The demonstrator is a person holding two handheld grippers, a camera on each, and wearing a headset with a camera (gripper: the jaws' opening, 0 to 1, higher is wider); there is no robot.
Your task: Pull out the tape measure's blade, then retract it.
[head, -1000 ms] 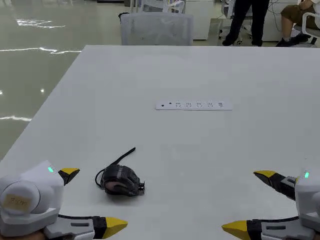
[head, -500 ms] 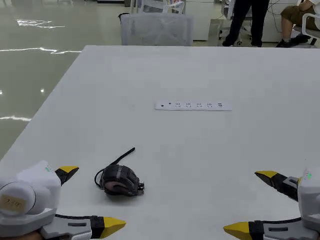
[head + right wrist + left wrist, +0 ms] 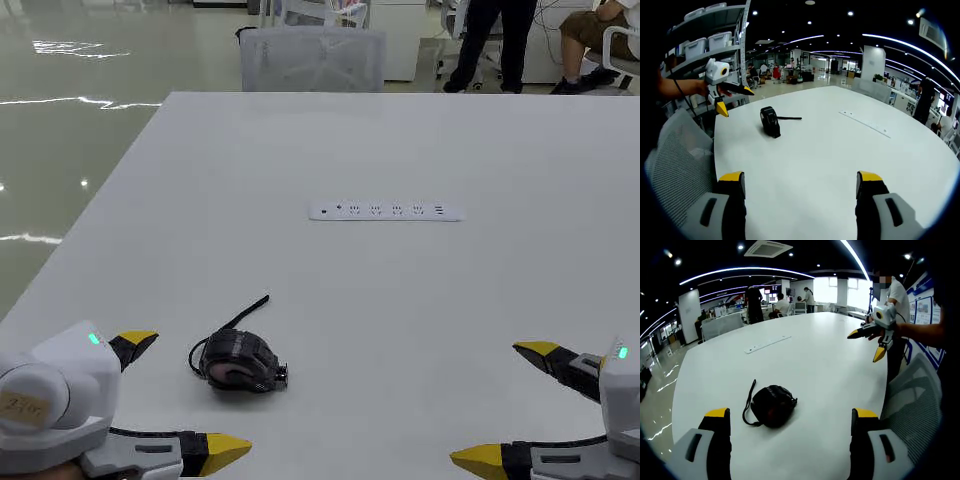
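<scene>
A black tape measure [image 3: 240,361] with a black wrist strap lies on the white table [image 3: 400,280], near its front left. My left gripper [image 3: 182,392] is open just left of it, yellow tips spread, nothing between them. In the left gripper view the tape measure [image 3: 773,405] sits ahead between the jaws, and the right gripper [image 3: 870,340] hovers far off. My right gripper [image 3: 505,402] is open at the table's front right, well away from the tape. In the right gripper view the tape measure [image 3: 771,121] lies far ahead on the left, near the left gripper [image 3: 732,99].
A white power strip [image 3: 386,212] lies across the table's middle. A mesh chair [image 3: 313,58] stands at the far edge, with people [image 3: 495,40] behind it. A mesh chair back [image 3: 675,165] is close to the near edge.
The left gripper has shifted slightly; both grippers stay open and the tape measure has not moved.
</scene>
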